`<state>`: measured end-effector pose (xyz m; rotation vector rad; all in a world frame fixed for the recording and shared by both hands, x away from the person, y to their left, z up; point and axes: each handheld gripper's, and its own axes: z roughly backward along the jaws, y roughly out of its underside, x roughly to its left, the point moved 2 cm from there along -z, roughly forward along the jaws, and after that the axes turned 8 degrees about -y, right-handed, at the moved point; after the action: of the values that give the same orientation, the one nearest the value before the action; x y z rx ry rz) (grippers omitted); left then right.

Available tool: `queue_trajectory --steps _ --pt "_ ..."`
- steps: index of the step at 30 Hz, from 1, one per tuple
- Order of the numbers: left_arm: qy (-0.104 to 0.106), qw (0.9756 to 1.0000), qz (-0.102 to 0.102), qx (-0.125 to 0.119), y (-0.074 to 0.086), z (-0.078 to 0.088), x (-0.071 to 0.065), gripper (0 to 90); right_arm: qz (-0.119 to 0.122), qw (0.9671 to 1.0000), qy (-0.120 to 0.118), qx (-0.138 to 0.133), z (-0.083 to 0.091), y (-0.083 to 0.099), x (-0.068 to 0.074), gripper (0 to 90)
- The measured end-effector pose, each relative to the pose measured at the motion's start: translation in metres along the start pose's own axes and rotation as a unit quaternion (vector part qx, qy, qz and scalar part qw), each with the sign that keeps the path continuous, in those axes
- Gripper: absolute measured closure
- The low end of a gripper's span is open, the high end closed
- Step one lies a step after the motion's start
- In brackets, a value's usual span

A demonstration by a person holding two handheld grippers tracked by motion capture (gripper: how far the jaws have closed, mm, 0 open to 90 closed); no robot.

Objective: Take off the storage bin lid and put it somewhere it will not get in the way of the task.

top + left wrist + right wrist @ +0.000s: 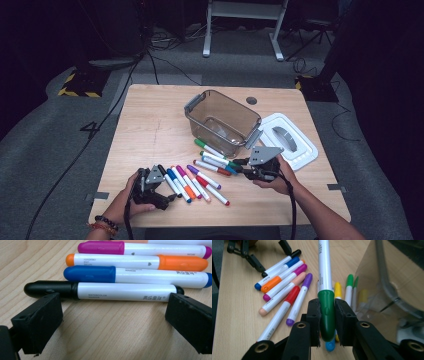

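Note:
My right gripper (pixel 327 305) is shut on the green cap of a white-barrelled marker (pixel 324 267). It holds the marker lifted above the table, the barrel pointing away from the jaws. In the high view this gripper (pixel 247 166) hovers just in front of the clear grey bin (pixel 222 120), with the green marker (pixel 234 163) sticking out to its left. My left gripper (pixel 113 305) stands open and low over the table, its jaws wide apart. A black marker (pixel 105 291) lies crosswise just beyond the tips. In the high view the left gripper (pixel 162 184) is at the front left.
A row of blue (pixel 140 276), orange (pixel 140 262) and magenta (pixel 140 248) markers lies behind the black one, with peach, red and purple ones further along (pixel 200 182). More markers (pixel 212 155) lie by the empty bin. Its white lid (pixel 292 142) rests at the right.

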<state>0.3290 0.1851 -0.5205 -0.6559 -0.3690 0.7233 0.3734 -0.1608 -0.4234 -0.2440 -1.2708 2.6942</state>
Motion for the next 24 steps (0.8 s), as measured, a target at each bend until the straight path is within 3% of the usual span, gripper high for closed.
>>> queue_trajectory --steps 12,17,24 --pt "0.0 1.0 0.0 0.0 0.0 0.0 0.0 1.6 0.001 0.9991 0.034 -0.027 0.025 -0.017 -0.018 75.1" --pt "0.001 1.0 0.0 0.0 0.0 0.0 0.0 1.6 -0.006 0.998 0.053 -0.033 0.037 -0.024 -0.035 75.1" --pt "0.001 1.0 0.0 0.0 0.0 0.0 0.0 1.6 -0.014 0.9973 0.069 -0.022 0.039 -0.034 -0.055 75.1"
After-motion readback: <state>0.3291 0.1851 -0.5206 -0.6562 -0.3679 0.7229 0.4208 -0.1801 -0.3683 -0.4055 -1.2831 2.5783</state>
